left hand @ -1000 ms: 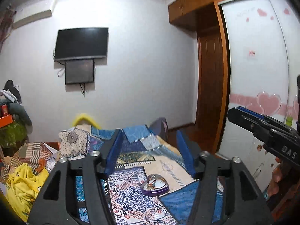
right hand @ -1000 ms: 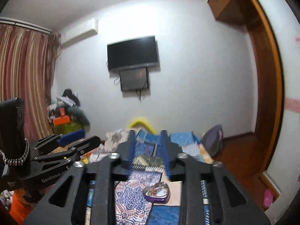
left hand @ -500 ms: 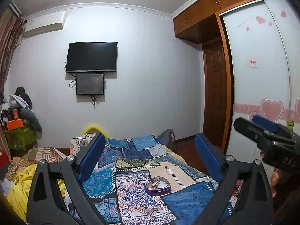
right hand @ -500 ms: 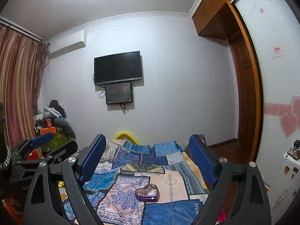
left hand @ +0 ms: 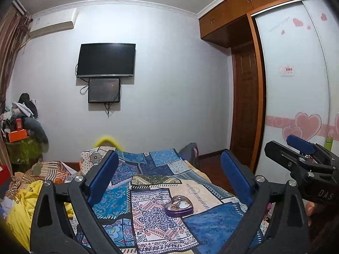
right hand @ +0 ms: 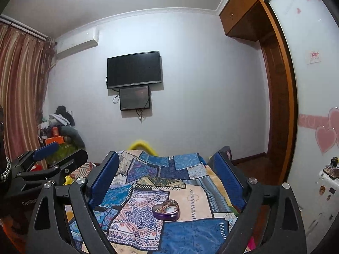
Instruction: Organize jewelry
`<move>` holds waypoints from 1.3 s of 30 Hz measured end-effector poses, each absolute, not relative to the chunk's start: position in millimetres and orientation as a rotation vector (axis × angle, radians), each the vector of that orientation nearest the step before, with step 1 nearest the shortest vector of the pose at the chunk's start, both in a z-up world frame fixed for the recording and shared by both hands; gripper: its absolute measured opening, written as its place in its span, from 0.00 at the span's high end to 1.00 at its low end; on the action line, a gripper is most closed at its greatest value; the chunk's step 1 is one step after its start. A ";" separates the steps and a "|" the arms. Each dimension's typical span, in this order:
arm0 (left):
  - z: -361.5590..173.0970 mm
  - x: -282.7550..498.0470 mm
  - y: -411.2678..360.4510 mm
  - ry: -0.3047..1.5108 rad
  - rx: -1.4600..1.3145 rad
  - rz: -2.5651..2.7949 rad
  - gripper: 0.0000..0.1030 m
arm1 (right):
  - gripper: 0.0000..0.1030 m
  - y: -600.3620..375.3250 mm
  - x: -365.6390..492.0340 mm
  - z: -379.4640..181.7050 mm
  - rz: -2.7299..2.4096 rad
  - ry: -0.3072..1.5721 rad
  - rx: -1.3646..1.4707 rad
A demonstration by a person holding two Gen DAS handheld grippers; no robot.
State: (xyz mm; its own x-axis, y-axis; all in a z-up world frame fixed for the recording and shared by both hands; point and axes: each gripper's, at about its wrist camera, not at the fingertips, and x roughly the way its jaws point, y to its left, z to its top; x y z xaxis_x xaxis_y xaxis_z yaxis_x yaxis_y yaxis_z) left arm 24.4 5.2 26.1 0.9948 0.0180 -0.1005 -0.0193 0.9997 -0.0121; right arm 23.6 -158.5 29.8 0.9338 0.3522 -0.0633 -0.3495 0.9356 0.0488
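left gripper (left hand: 168,177): fingers spread wide, holding nothing | right gripper (right hand: 166,174): likewise | heart-shaped tin (left hand: 179,205): on patchwork bedspread (left hand: 148,218), gold jewelry inside too small to identify

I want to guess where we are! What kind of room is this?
Most likely a bedroom. There is a bed under a blue patchwork blanket, a black television on the wall, and a wooden wardrobe with pink-heart sliding doors.
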 end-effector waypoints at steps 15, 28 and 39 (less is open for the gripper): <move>24.5 27.6 8.5 0.122 -0.030 0.015 0.04 | 0.13 -157.5 26.7 30.2 0.367 0.099 0.023; 23.2 32.2 7.5 0.135 -0.040 -0.004 0.03 | 0.13 -158.9 26.4 30.6 0.369 0.115 0.022; 22.1 31.9 6.1 0.141 -0.038 -0.012 0.02 | 0.13 -159.2 27.2 31.6 0.367 0.118 0.026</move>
State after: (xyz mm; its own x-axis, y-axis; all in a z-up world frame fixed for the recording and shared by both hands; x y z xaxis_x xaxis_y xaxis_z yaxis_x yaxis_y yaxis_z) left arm 31.9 6.1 22.1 0.9901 -0.0150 -0.1398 0.0097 0.9992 -0.0384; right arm 27.2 -159.2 31.6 0.9266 0.3594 -0.1108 -0.3564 0.9332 0.0467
